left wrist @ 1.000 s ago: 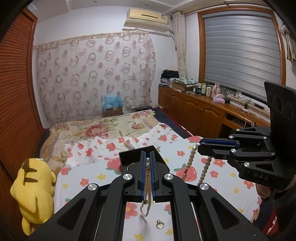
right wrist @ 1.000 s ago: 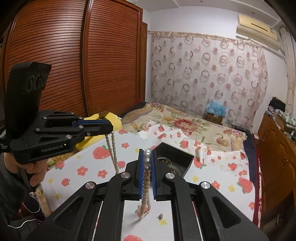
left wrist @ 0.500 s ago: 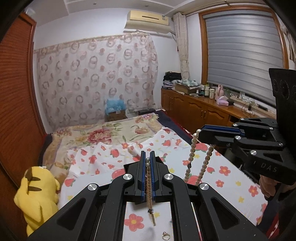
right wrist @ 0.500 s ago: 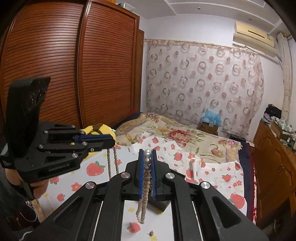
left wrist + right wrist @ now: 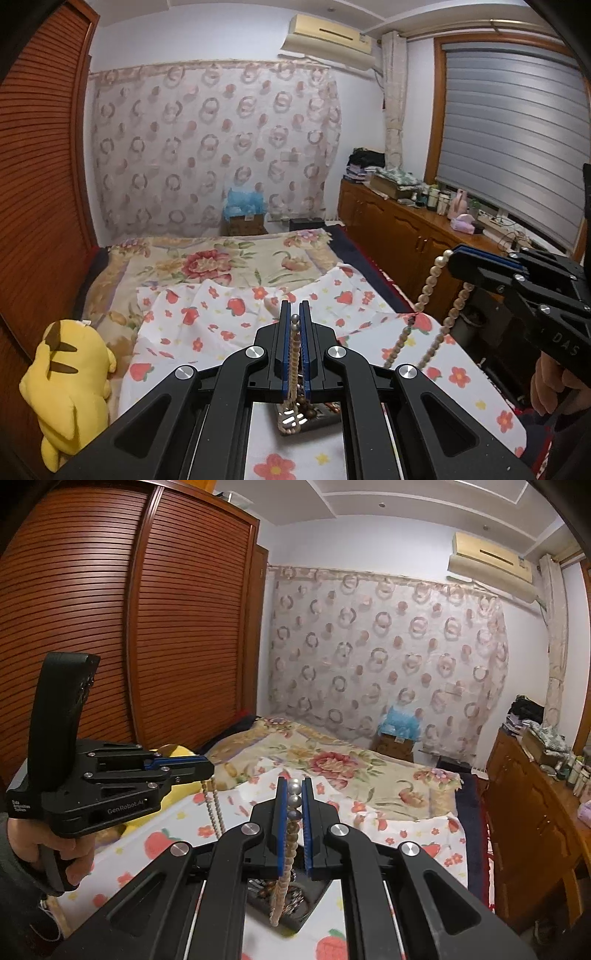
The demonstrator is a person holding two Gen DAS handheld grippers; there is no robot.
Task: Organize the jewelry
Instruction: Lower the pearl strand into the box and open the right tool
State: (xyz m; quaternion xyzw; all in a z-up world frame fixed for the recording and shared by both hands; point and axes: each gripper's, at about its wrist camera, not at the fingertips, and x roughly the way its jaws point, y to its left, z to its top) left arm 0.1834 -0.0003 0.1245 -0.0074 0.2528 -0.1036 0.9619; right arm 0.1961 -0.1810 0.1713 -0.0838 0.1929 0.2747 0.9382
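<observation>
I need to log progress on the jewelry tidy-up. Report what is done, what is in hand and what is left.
Done: some pieces already lie in the dark jewelry tray on the strawberry-print sheet.
In hand: the left tool and the right tool are each shut on the pearl necklace, held up over the tray with loops dangling.
Left: lowering the necklace into the tray and letting go.

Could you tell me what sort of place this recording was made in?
Most likely a home bedroom: a bed with floral covers, a slatted wooden wardrobe beside it, and an air conditioner on the wall.
</observation>
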